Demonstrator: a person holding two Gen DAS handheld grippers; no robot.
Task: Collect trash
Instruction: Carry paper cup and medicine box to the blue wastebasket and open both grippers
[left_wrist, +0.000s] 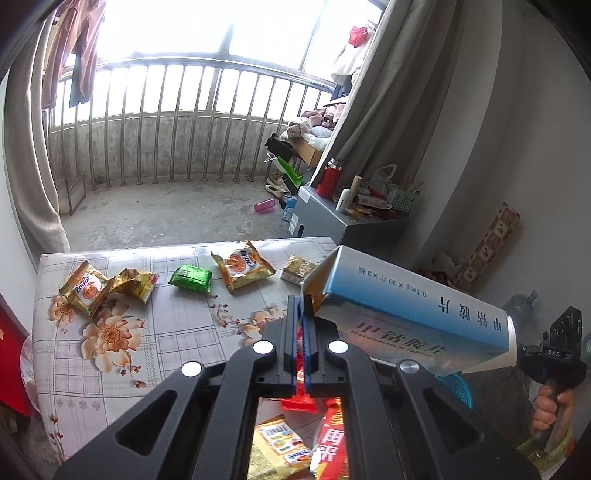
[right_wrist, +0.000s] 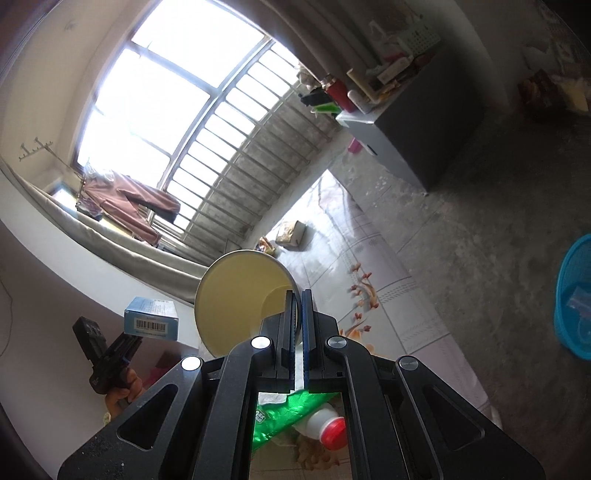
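Floral-clothed surface (left_wrist: 155, 350) still carried several snack wrappers (left_wrist: 243, 266) awaiting collection, while the left gripper (left_wrist: 302, 314) had its fingers clamped on a medicine box (left_wrist: 413, 306) and the right gripper (right_wrist: 297, 306) pinched a paper cup (right_wrist: 236, 295), both off the surface with the blue basket (right_wrist: 572, 295) well apart on the floor.

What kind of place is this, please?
Probably a lived-in home room beside a balcony: clothes hang by the railing, curtains frame it, and a cluttered cabinet stands nearby.

A lived-in home, a room opening onto a balcony; laundry (left_wrist: 79, 44) hangs at the barred window (left_wrist: 192, 122); curtains (left_wrist: 33, 155) frame it; floral cloth covers the desk (left_wrist: 122, 339); a cluttered cabinet (left_wrist: 332, 221) holds a red flask (left_wrist: 330, 177).
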